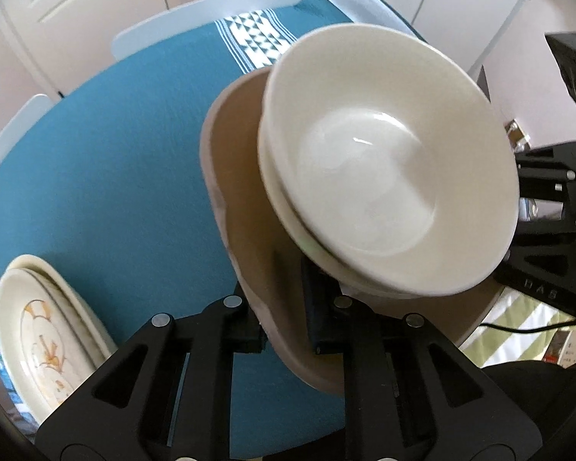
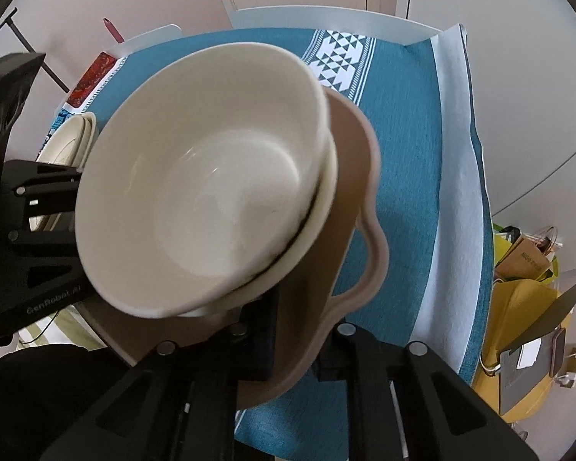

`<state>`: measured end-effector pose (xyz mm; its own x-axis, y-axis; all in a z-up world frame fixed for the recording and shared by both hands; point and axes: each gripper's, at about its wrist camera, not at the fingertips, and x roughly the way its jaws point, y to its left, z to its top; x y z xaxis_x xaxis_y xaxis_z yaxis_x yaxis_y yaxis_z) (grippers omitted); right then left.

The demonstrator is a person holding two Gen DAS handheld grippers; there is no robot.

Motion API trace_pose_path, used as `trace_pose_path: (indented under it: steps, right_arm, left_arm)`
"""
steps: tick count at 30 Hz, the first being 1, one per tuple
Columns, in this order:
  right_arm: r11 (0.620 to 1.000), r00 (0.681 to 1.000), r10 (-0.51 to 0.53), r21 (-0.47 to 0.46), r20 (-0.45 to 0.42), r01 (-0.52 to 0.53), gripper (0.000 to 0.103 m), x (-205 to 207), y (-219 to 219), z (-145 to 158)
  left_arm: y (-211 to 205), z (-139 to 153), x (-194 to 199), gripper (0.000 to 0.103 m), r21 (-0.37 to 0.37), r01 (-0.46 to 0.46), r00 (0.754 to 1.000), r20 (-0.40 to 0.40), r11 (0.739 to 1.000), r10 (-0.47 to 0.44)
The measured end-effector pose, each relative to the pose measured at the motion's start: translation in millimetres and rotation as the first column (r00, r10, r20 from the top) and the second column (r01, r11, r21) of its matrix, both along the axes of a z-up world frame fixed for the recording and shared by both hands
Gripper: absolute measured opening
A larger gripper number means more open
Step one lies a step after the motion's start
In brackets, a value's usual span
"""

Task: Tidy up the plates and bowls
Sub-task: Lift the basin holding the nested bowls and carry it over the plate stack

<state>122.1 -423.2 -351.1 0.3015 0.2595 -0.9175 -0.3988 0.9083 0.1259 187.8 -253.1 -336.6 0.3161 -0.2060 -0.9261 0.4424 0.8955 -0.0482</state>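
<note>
A tan tray (image 1: pixel 242 199) with a wavy rim carries a stack of cream bowls (image 1: pixel 384 169), held above the teal tablecloth (image 1: pixel 107 161). My left gripper (image 1: pixel 284 326) is shut on the tray's left rim. My right gripper (image 2: pixel 295 345) is shut on the tray's right rim (image 2: pixel 364 207); the bowls (image 2: pixel 211 192) fill that view's centre. The stack leans and looks blurred. A stack of cream plates (image 1: pixel 46 334) with an orange pattern lies on the cloth at the lower left, also in the right wrist view (image 2: pixel 73 138).
The round table has a white edge (image 1: pixel 211 11) past the cloth. A red item (image 2: pixel 92 77) lies at the table's far left. Yellow and brown bags (image 2: pixel 526 269) stand on the floor to the right. White doors are behind.
</note>
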Motion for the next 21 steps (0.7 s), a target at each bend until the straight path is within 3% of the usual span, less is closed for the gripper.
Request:
trace_pose_path:
  steps: [5,10,14,21]
  right_arm:
    - [1.0,0.999,0.009,0.003,0.043,-0.009,0.013,0.3,7.0,21.1]
    - [0.999,0.995,0.04,0.005,0.093,-0.041,0.013,1.2,23.0,65.7]
    - [0.998,0.99,0.058,0.006,0.132,-0.059,0.013,1.3,51.4,96.6]
    - [0.998,0.984,0.068,0.006,0.165,-0.07,0.013,-4.8,116.6,118.5]
  left_arm:
    - [12.6,27.0,-1.1,0.012,0.006,-0.025,0.999,0.047,1.0,0.025]
    - [25.0,64.0,0.6,0.012,0.006,-0.06,0.995,0.084,0.998,0.059]
    - [53.4,93.2,1.0,0.012,-0.019,-0.097,0.989,0.111,0.995,0.099]
    - [121.4,115.6,-5.2,0.012,-0.013,-0.109,0.984,0.143,0.994,0.11]
